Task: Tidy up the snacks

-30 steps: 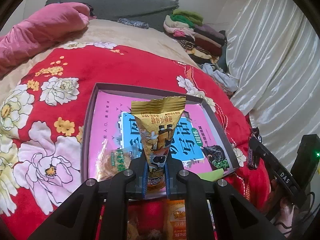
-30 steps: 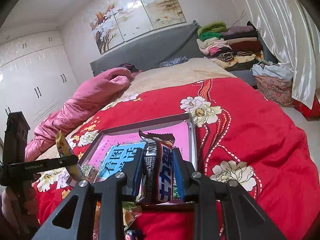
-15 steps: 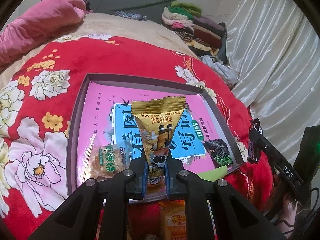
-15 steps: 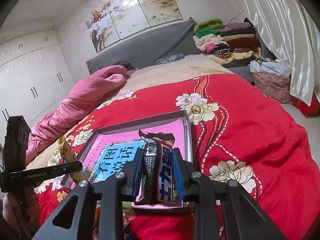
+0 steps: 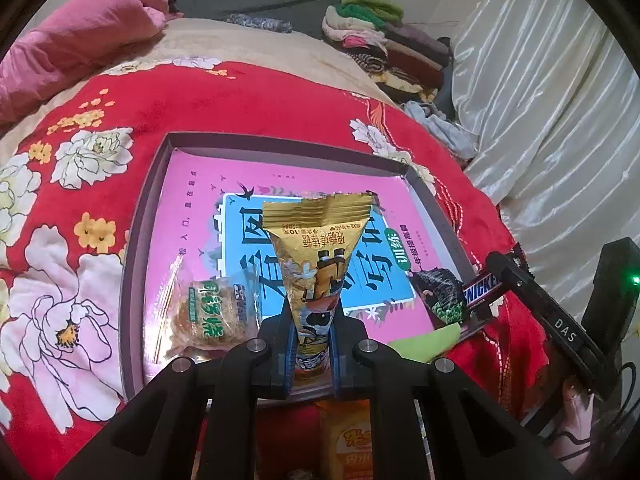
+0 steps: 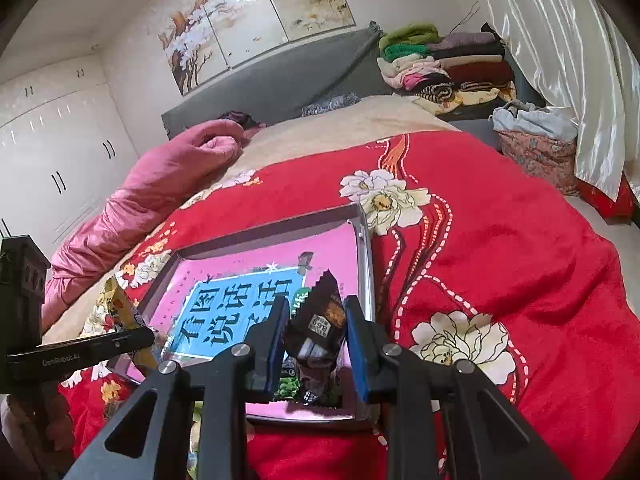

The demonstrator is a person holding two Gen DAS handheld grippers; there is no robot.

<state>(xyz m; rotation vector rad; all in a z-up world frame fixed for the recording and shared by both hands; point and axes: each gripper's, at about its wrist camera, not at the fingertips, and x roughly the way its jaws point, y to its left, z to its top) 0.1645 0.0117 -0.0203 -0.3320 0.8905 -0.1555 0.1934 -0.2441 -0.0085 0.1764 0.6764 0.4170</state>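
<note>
Left gripper (image 5: 313, 354) clamped on gold snack packet (image 5: 318, 256), above tray's (image 5: 134, 264) near edge. Right gripper (image 6: 316, 344) clamped on Snickers bar (image 6: 320, 330), near tray's right corner.

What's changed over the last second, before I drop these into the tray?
Both grippers sank closer to the tray. The chocolate bar has tilted in the right gripper, dark side now showing. Nothing released: the left gripper still clamps the gold packet; the biscuit pack hasn't moved.

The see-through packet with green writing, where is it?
In the left wrist view, the see-through packet with green writing lies inside the shallow grey tray, near-left corner, left of the gold wrapper.
</note>
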